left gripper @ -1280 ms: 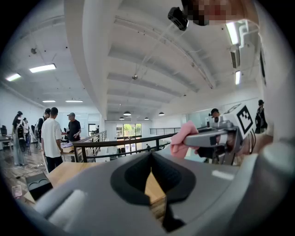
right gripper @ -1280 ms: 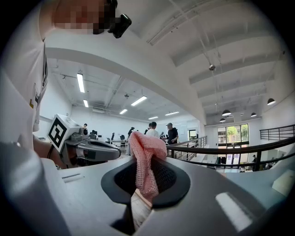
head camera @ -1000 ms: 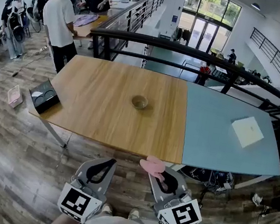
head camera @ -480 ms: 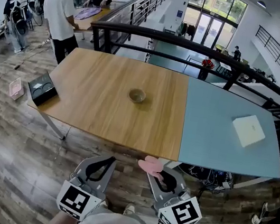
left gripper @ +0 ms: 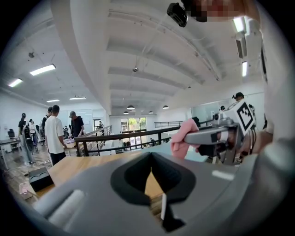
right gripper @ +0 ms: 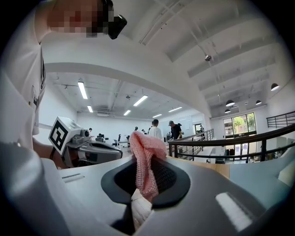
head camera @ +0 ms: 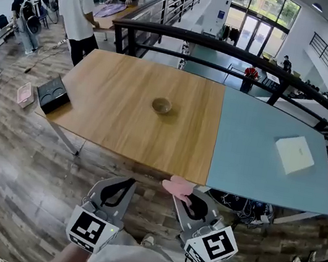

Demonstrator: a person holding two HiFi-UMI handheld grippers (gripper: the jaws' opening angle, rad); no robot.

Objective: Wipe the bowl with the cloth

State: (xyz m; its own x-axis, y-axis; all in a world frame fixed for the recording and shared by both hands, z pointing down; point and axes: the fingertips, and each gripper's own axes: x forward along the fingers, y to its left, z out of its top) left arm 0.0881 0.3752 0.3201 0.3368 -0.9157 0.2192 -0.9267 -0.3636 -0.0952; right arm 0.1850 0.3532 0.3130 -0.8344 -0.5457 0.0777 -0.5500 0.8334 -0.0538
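Jaws of my right gripper (head camera: 183, 197) pinch the soft, limp cloth (head camera: 177, 187), my left gripper (head camera: 126, 183) is closed empty, and the bowl (head camera: 161, 105), probably light and slidey, sits mid-table (head camera: 103, 116), best steadied by its rim.

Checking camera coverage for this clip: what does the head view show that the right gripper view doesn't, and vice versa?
Head view only: the bowl on the wooden tabletop, a black case at its left corner. Right gripper view only: the knit weave of the pink cloth, pinched between the jaws. Both: that cloth, left gripper, railing.
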